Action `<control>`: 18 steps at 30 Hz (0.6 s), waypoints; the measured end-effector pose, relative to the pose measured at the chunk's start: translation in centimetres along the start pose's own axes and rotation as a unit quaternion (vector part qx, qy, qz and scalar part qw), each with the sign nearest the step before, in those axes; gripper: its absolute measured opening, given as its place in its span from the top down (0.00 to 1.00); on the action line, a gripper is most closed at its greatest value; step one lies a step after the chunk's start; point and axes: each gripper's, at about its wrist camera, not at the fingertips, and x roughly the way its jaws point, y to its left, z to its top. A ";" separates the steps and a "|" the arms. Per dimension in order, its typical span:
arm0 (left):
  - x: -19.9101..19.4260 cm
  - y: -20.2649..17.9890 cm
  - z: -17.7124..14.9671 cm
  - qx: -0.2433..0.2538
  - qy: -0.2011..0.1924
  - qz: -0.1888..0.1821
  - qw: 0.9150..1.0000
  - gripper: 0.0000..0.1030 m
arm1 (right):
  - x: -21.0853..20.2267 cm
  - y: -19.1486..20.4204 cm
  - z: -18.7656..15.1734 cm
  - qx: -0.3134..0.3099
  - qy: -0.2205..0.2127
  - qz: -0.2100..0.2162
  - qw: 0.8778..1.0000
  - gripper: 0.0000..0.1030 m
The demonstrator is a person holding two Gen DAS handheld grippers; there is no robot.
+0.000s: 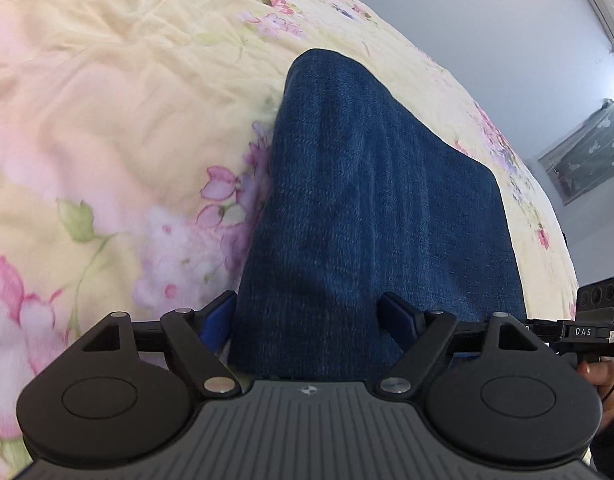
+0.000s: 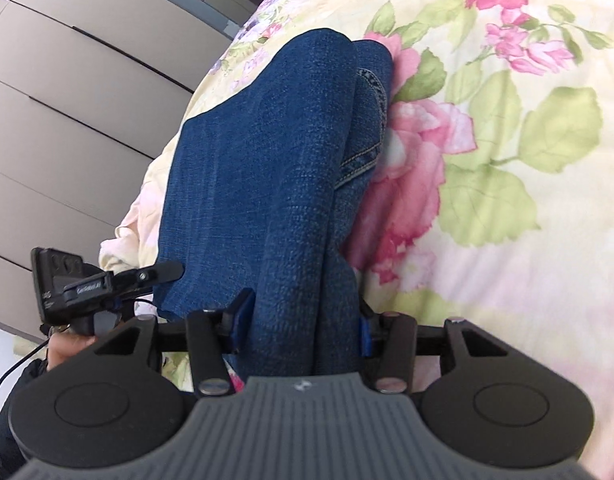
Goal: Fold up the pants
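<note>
Over bedspread [image 1: 107, 120], both tongs [image 1: 307, 316] [image 2: 303, 320] angled down, straddling folded jeans [image 1: 367, 200].

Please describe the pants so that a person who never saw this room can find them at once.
A cream bedcover printed with pink flowers fills the view. On it lie the dark blue denim pants, folded into a long flat strip. They are the only plain, dark thing there.
</note>
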 end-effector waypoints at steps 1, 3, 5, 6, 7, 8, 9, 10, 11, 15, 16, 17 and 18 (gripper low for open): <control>-0.2 0.0 -0.3 -0.003 -0.001 0.003 1.000 0.09 | -0.2 0.1 -0.2 0.005 -0.002 -0.006 1.000 0.56; -0.4 -0.2 -0.7 0.001 -0.002 0.011 1.000 0.08 | -0.4 0.4 -1.2 0.012 -0.008 -0.021 1.000 0.54; -0.9 -0.3 -1.3 -0.001 0.000 0.016 1.000 0.07 | -0.6 0.8 -1.8 0.018 -0.015 -0.036 0.999 0.52; -1.2 -0.4 -1.7 -0.005 0.004 0.021 1.000 0.07 | -0.4 0.9 -1.5 0.025 -0.017 -0.043 0.999 0.52; -1.4 -0.5 -2.0 -0.009 0.008 0.026 1.000 0.07 | -0.7 1.1 -1.7 0.031 -0.018 -0.049 0.998 0.51; -1.7 -0.7 -2.4 -0.016 0.015 0.031 0.999 0.07 | -1.0 1.3 -1.9 0.035 -0.017 -0.058 0.998 0.49; -1.9 -0.8 -2.8 -0.024 0.022 0.036 0.999 0.07 | -1.4 1.7 -2.3 0.033 -0.016 -0.071 0.997 0.49; -2.2 -0.9 -3.3 -0.039 0.028 0.038 0.998 0.08 | -1.7 2.3 -2.6 0.027 -0.017 -0.087 0.996 0.48; -2.6 -1.0 -3.7 -0.058 0.029 0.030 0.997 0.08 | -2.3 2.9 -3.3 0.018 -0.015 -0.109 0.994 0.46; -3.7 -1.3 -4.9 -0.149 0.029 -0.041 0.988 0.08 | -3.0 5.0 -5.7 -0.017 -0.015 -0.171 0.985 0.47; -4.2 -1.6 -5.2 -0.170 0.021 -0.057 0.984 0.08 | -3.2 5.4 -6.2 -0.019 -0.016 -0.172 0.985 0.47; -4.6 -2.0 -5.4 -0.182 0.015 -0.065 0.981 0.07 | -3.7 5.7 -7.2 -0.017 -0.022 -0.173 0.985 0.47; -5.0 -2.7 -5.5 -0.185 0.010 -0.061 0.981 0.07 | -4.1 6.0 -7.9 -0.014 -0.027 -0.170 0.985 0.47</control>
